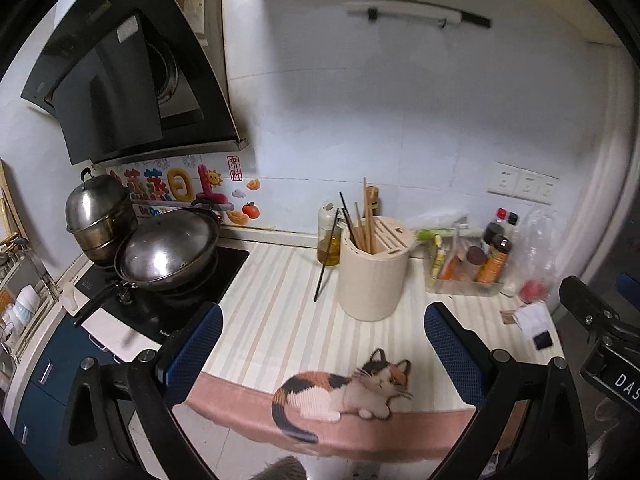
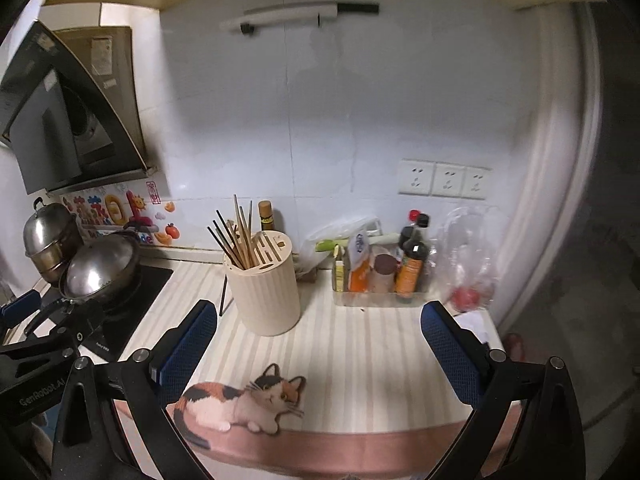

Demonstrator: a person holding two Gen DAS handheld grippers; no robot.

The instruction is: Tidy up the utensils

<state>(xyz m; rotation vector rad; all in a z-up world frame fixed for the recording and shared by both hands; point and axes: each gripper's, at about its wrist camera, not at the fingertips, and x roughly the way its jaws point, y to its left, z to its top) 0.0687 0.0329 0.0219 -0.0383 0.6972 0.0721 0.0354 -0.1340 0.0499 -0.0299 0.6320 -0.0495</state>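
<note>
A cream ribbed cylindrical utensil holder (image 1: pixel 372 276) holding wooden and dark chopsticks (image 1: pixel 362 220) stands beyond both hand-held grippers, left (image 1: pixel 322 354) and right (image 2: pixel 318 350), each spread wide and empty. One black chopstick (image 1: pixel 326 258) leans beside it on the striped cat-print tabletop (image 1: pixel 276 320), near the steel wok (image 1: pixel 168 254).

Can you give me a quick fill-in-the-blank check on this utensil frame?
1. Most chopsticks stand in the cream holder; one black chopstick leans against it from ____.
2. The left gripper and right gripper are both ____.
3. The mat on the counter shows a calico ____.
4. The wok is covered by a metal ____.

Missing words: outside; open; cat; lid
</note>
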